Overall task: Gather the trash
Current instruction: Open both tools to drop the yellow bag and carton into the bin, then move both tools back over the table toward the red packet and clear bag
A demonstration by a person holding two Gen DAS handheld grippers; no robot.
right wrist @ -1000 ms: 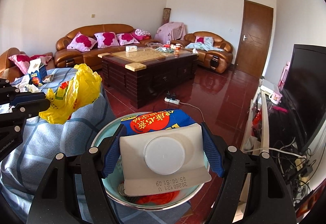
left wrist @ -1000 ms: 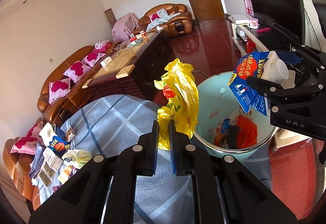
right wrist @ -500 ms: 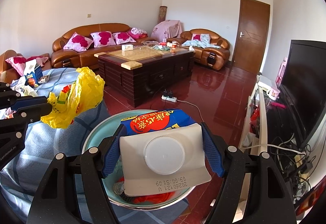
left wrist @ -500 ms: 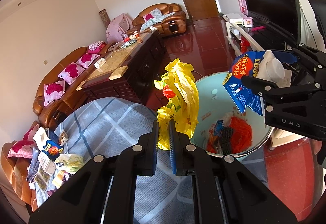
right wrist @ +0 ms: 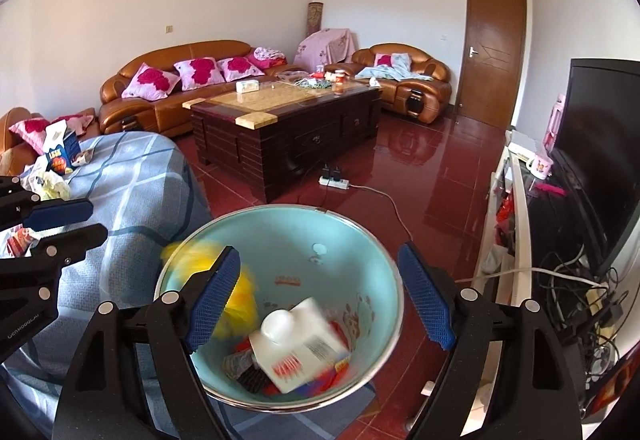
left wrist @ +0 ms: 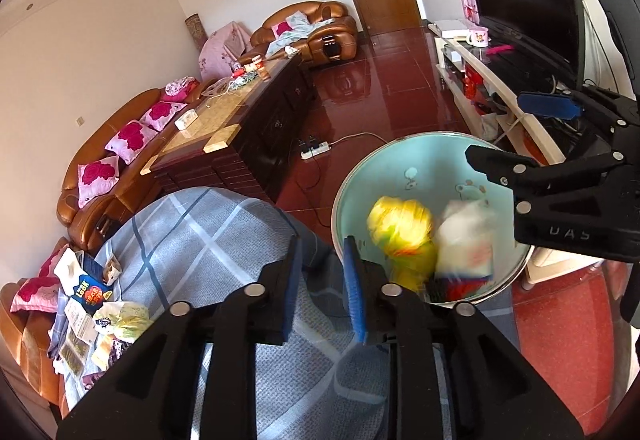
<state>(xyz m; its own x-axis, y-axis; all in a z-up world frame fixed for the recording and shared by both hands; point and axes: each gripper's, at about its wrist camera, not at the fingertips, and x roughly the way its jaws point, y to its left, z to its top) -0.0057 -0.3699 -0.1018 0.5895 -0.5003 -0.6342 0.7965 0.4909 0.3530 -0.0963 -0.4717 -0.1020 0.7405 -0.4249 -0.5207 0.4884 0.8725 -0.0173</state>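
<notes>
Far left of the right-wrist frame, more trash (right wrist: 56,163) sits on the blue checked cloth (right wrist: 132,175). My left gripper (left wrist: 320,276) is spread, empty. Centre: the yellow bag (left wrist: 402,230) and white carton (right wrist: 300,346) blur inside the teal bin (right wrist: 360,240). My right gripper (right wrist: 320,300) gapes wide above. I'd lift straight up, clear the rim, then swing left.

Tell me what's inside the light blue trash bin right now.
Inside the bin: a blurred yellow plastic bag, a white carton with a round cap, and red and dark scraps beneath. Whatever lies under them is covered.
</notes>
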